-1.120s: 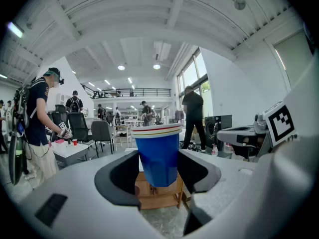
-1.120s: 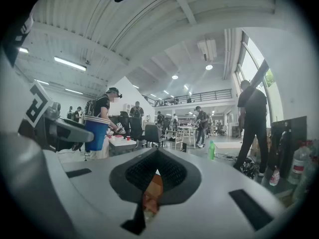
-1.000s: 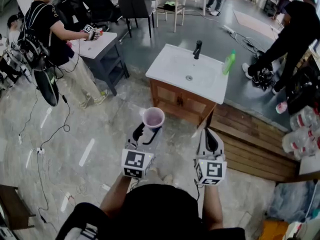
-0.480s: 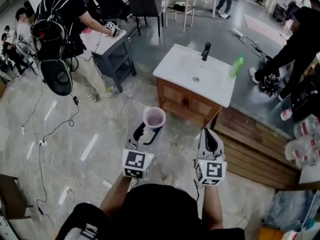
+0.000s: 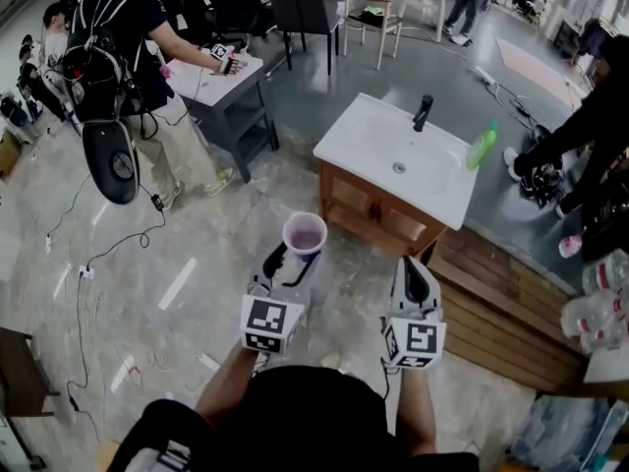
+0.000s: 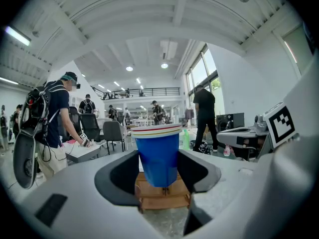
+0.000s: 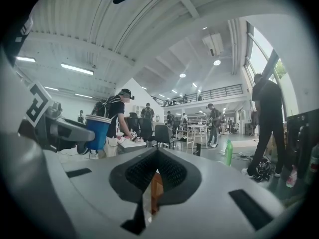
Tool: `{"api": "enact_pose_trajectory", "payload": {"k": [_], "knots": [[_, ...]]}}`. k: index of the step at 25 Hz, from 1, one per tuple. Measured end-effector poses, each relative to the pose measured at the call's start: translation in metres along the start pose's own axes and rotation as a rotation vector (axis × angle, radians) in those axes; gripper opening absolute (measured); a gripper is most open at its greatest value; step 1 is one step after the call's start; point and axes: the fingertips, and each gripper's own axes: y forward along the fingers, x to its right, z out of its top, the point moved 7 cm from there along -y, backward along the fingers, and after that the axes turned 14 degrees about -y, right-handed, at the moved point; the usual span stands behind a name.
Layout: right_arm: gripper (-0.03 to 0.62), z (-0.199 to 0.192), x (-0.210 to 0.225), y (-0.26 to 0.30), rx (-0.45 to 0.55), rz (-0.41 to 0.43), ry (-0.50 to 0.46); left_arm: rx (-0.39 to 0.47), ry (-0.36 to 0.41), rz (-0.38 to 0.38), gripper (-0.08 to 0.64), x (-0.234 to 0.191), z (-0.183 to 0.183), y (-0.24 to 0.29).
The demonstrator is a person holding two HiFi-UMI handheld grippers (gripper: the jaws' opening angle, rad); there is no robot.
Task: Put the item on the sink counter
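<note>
Cup [image 5: 304, 234]: blue-walled and upright, it is grasped low on its wall by my left tool [image 5: 296, 258] and carried in the air over the floor. It is well short of the sink table [image 5: 352, 138], which lies farther off and to the right. My right tool [image 5: 411, 269] is clenched on nothing, its jaws closed together, and it is level with the left one on the near side of the wooden cabinet under the basin. On the table's far edge stands a black faucet [image 5: 424, 112], and at its right end a green bottle [image 5: 482, 147]; the near-left part of the white top is bare. I judge the pick-up done and the carry under way. What remains is to close the gap to the table, lower the cup onto a bare patch, and let go.
</note>
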Motion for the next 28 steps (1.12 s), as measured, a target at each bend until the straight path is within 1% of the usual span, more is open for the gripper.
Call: {"api": "enact_pose_trajectory", "payload": {"k": [4, 11, 19, 28], "knots": [[-0.002, 0.002, 0.003, 0.033, -0.001, 0.000, -0.001, -0.004, -0.008, 0.001, 0.236, -0.019, 0.009, 0.025], [-0.002, 0.006, 0.014, 0.102, -0.015, 0.001, -0.002, -0.021, -0.015, 0.002, 0.236, -0.059, 0.028, 0.086], [-0.002, 0.014, 0.017, 0.175, -0.042, -0.013, 0.010, -0.050, -0.018, -0.035, 0.236, -0.103, 0.053, 0.148], [-0.002, 0.016, 0.010, 0.246, -0.066, -0.039, 0.010, -0.064, -0.022, -0.083, 0.236, -0.152, 0.069, 0.204]]}}
